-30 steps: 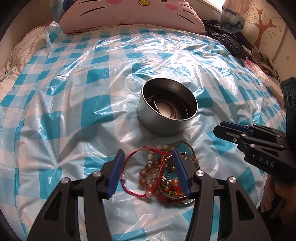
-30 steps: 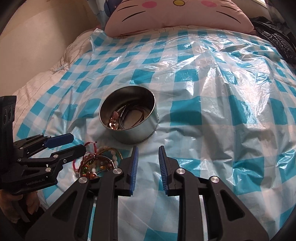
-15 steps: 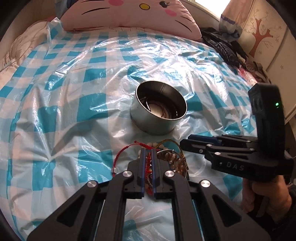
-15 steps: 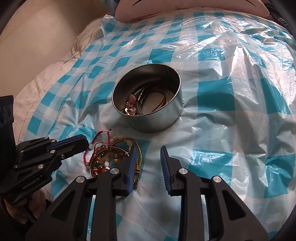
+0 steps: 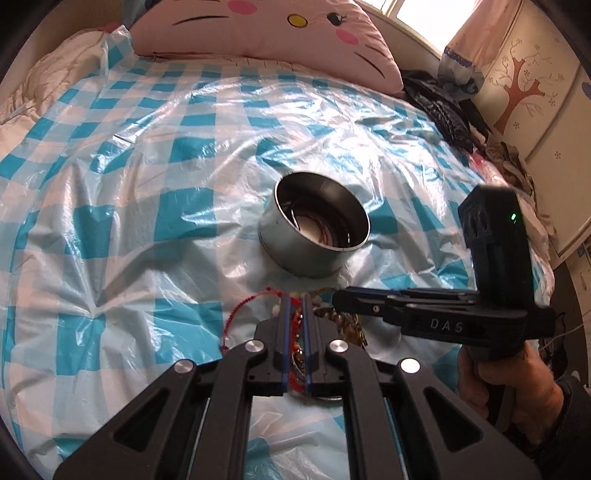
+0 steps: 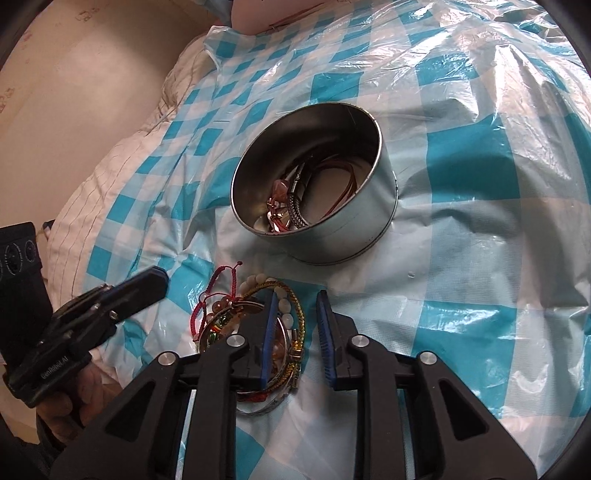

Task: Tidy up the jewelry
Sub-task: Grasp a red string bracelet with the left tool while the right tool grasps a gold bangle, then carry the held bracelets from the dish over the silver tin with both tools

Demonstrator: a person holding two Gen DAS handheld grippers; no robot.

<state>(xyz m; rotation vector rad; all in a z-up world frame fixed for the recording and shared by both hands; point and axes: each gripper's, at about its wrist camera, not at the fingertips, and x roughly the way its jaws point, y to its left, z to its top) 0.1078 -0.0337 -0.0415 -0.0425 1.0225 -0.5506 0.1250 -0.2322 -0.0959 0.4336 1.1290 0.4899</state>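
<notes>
A round metal tin (image 5: pixel 314 236) sits on the blue-checked plastic sheet; it also shows in the right wrist view (image 6: pixel 314 199) with several bracelets inside. A pile of bracelets (image 6: pixel 251 317) lies just in front of it: red cord, beads, gold bangles. My left gripper (image 5: pixel 294 302) is over the pile, its jaws nearly shut with red cord (image 5: pixel 295 332) showing between them; whether it grips is unclear. My right gripper (image 6: pixel 295 299) is open, its left finger (image 6: pixel 267 332) resting on the pile's right side over the gold bangle (image 6: pixel 297 321).
A pink cat-face pillow (image 5: pixel 266 29) lies at the head of the bed. Dark clothes (image 5: pixel 443 107) are heaped at the right by a cabinet (image 5: pixel 535 92). A white quilt (image 6: pixel 110 192) and wall are on the left.
My left gripper went from open around the pile to nearly shut over it. My right gripper moved forward and left onto the pile's right side, staying open.
</notes>
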